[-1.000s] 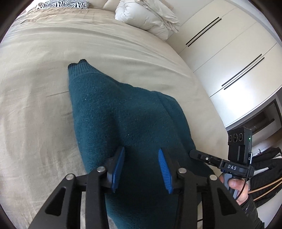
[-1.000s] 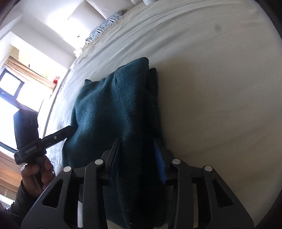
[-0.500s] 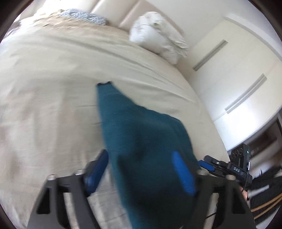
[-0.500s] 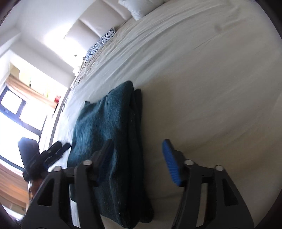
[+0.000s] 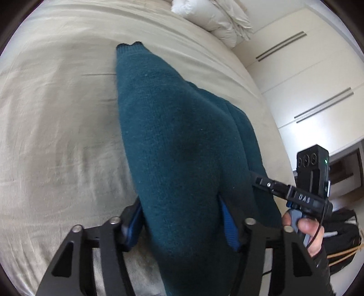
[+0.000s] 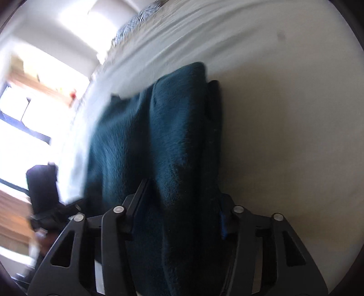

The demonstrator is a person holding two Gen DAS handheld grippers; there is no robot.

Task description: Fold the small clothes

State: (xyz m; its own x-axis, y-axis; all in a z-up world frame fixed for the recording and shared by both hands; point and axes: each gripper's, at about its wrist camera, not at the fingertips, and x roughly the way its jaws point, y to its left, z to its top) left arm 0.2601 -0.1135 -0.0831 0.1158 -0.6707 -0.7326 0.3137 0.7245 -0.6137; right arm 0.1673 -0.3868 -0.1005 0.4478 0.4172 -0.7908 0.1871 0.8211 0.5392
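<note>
A teal knitted sweater (image 5: 177, 141), folded lengthwise, lies on the beige bed sheet (image 5: 56, 118). My left gripper (image 5: 184, 218) is wide open, its blue-padded fingers straddling the sweater's near end, left finger under the edge. The sweater also shows in the right wrist view (image 6: 163, 145). My right gripper (image 6: 179, 205) is wide open too, its fingers on either side of the folded near end. The right gripper's body also shows in the left wrist view (image 5: 295, 195), held by a hand at the sweater's right side.
White pillows (image 5: 218, 20) lie at the head of the bed. A white wardrobe (image 5: 307, 75) stands to the right. A striped pillow (image 6: 136, 25) and a bright window (image 6: 20, 109) show in the right wrist view. Bare sheet (image 6: 284, 127) lies right of the sweater.
Both grippers opened wider, drew back a little, then came forward again so their fingers straddle the sweater's near end. The sweater stays on the bed.
</note>
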